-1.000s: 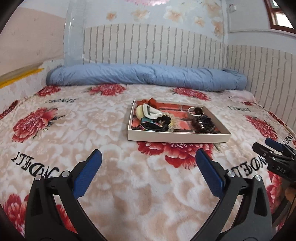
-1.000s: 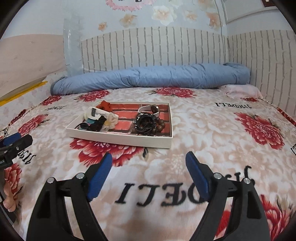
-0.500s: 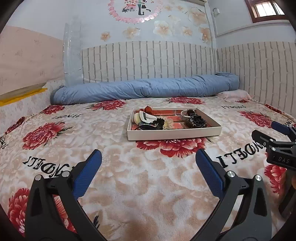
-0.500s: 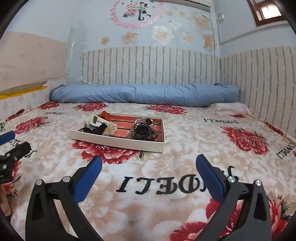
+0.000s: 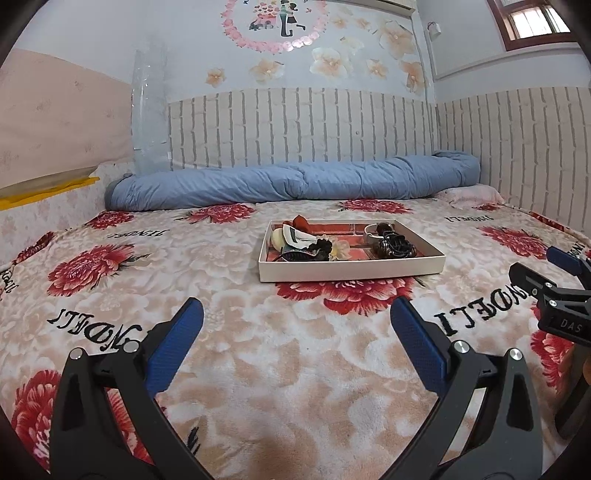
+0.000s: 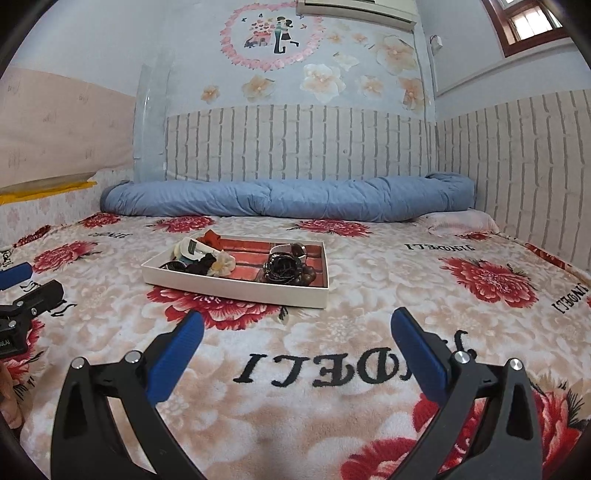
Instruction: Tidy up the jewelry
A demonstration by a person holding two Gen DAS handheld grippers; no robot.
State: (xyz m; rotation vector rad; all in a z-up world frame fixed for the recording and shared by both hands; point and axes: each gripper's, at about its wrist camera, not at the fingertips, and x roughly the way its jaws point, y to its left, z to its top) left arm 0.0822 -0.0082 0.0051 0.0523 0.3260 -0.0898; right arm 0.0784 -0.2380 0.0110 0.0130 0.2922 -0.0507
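Left gripper (image 5: 295, 314) and right gripper (image 6: 293, 326), both spread wide and holding nothing, short of the jewelry tray (image 5: 351, 271).

This was a bedroom in a home. A bed (image 5: 110, 266) filled the view, covered by a plush blanket (image 6: 369, 332) printed with red flowers, with a rolled blue quilt (image 5: 295, 182) along the wall. Brick-pattern panelling (image 6: 295, 144) lined the walls, flower stickers (image 6: 321, 77) sat above it, and what seemed to be an air conditioner (image 6: 354, 9) hung near a small window (image 5: 532, 20).
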